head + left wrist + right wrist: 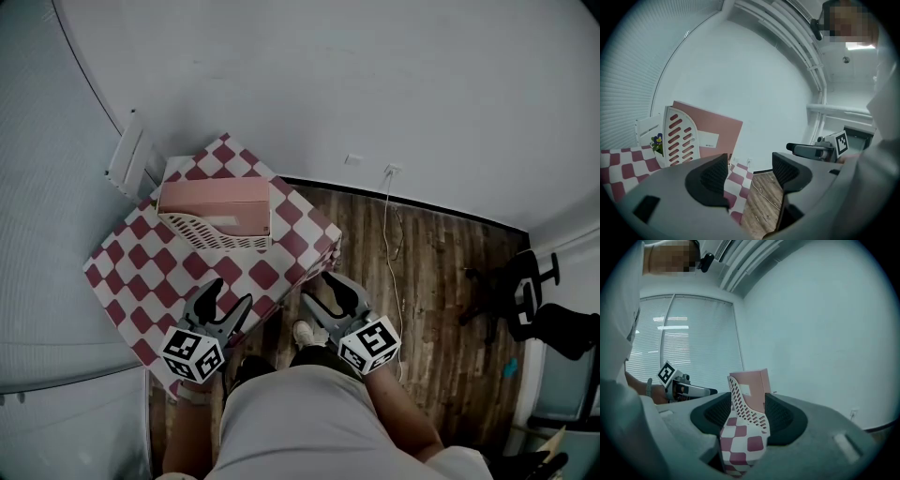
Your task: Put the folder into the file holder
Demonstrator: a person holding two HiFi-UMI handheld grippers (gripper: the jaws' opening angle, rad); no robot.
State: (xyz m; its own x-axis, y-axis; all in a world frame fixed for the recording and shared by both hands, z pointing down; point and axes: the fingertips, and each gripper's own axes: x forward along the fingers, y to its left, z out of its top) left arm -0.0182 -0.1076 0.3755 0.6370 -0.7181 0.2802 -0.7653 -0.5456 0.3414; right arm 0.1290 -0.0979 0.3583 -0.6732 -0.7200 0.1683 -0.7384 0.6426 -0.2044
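1. The pink folder (214,202) stands upright inside the white slotted file holder (220,232), already in it.
2. The holder sits on the red-and-white checkered tablecloth (141,253), toward the far side of the table and close to the wall.
3. The left gripper (231,292) is over the table's near corner, close to the person's body. Its jaws are partly apart with nothing between them; only cloth and wood floor (441,281) show through the gap.
4. The right gripper (321,291) is at the table's near-right edge, just right of the left gripper. Its jaws are also partly apart and empty.
5. The folder and holder are well apart from both grippers, on the far side of them and slightly left. Neither gripper touches them.
6. In the right gripper view the holder and folder line up in the jaw gap but sit far beyond it, with no contact.
7. In the left gripper view the folder and holder are off to the left of the jaws, and the right gripper shows at the right.
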